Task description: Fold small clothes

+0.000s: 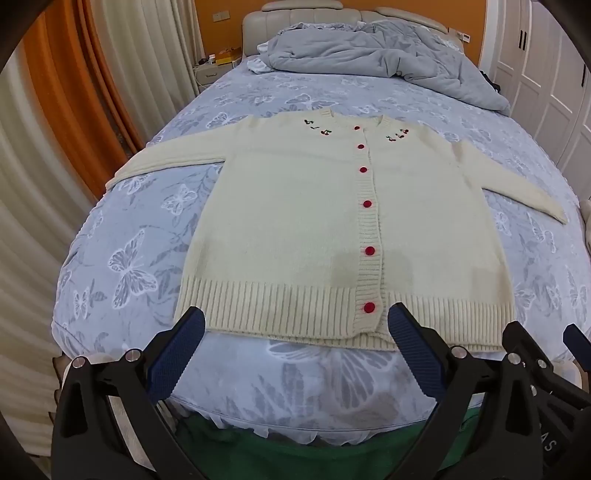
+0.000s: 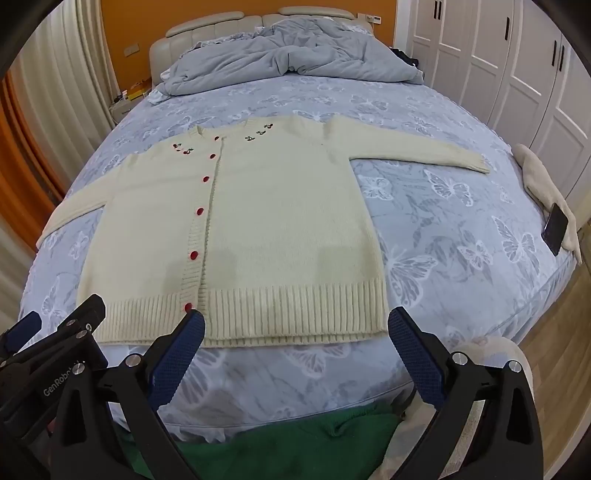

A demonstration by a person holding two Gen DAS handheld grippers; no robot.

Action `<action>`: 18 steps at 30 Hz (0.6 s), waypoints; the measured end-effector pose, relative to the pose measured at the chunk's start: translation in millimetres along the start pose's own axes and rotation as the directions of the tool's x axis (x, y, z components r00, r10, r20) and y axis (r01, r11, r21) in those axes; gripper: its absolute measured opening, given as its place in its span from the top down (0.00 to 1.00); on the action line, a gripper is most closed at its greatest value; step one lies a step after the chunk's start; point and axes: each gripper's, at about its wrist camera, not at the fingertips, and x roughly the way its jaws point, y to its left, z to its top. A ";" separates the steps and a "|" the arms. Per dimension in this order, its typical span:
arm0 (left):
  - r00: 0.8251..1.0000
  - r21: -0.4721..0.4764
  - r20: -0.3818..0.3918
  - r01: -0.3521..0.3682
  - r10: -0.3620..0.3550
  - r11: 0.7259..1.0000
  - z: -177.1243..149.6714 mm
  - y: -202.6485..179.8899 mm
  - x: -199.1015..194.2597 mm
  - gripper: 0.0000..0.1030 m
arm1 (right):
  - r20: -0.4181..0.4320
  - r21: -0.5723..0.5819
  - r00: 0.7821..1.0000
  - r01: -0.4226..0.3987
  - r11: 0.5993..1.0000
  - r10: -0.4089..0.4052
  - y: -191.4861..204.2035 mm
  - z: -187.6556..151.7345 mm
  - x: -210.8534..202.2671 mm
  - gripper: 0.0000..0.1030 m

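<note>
Left wrist view gives you the cream knitted cardigan with red buttons (image 1: 295,221) spread flat and face up on the bed with the blue butterfly-print cover (image 1: 140,229), buttoned down its front, both sleeves stretched out sideways. Small cherry embroideries sit on either side of the neckline. The ribbed hem lies nearest you, close to the foot edge of the bed. Your left gripper (image 1: 296,325) hovers over that hem with its blue-padded jaws spread wide, nothing between them; the lowest red button shows in the gap (whether the tips touch the knit cannot be told). The tip of your right gripper (image 1: 576,339) pokes in at the right edge of this view.

From the right wrist view, your right gripper (image 2: 296,325) hangs above the hem's right-hand portion, jaws likewise wide apart and holding nothing. The cardigan (image 2: 258,221) fills the middle of the bed (image 2: 443,221), and your left gripper (image 2: 55,332) appears low at the left, beside the hem's other end.

Further back, a rumpled grey duvet (image 2: 280,55) is heaped against the padded beige headboard (image 2: 207,26). On the bed's right edge a cream cloth (image 2: 546,184) lies well apart from the cardigan, with a dark phone (image 2: 555,229) resting on it. A green garment (image 2: 295,443) sits below the foot of the bed, between your grippers. White wardrobe doors (image 2: 517,66) line the right wall; orange and cream curtains (image 1: 55,129) hang on the left.
</note>
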 end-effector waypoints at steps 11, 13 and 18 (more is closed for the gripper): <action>1.000 0.006 0.005 -0.013 0.013 1.000 -4.5 -1.3 -1.7 0.06 | 0.003 -0.001 1.000 0.007 1.000 -0.007 -0.6 -5.4 -0.7 0.05; 1.000 0.009 0.007 -0.015 0.015 1.000 -5.7 -1.5 -1.7 0.06 | 0.004 -0.001 1.000 0.009 1.000 -0.009 -0.7 -7.9 -1.2 0.05; 1.000 0.008 0.008 -0.018 0.018 1.000 -9.5 -0.8 -2.0 0.06 | 0.002 -0.002 1.000 0.009 1.000 -0.009 -0.6 -8.1 -1.2 0.05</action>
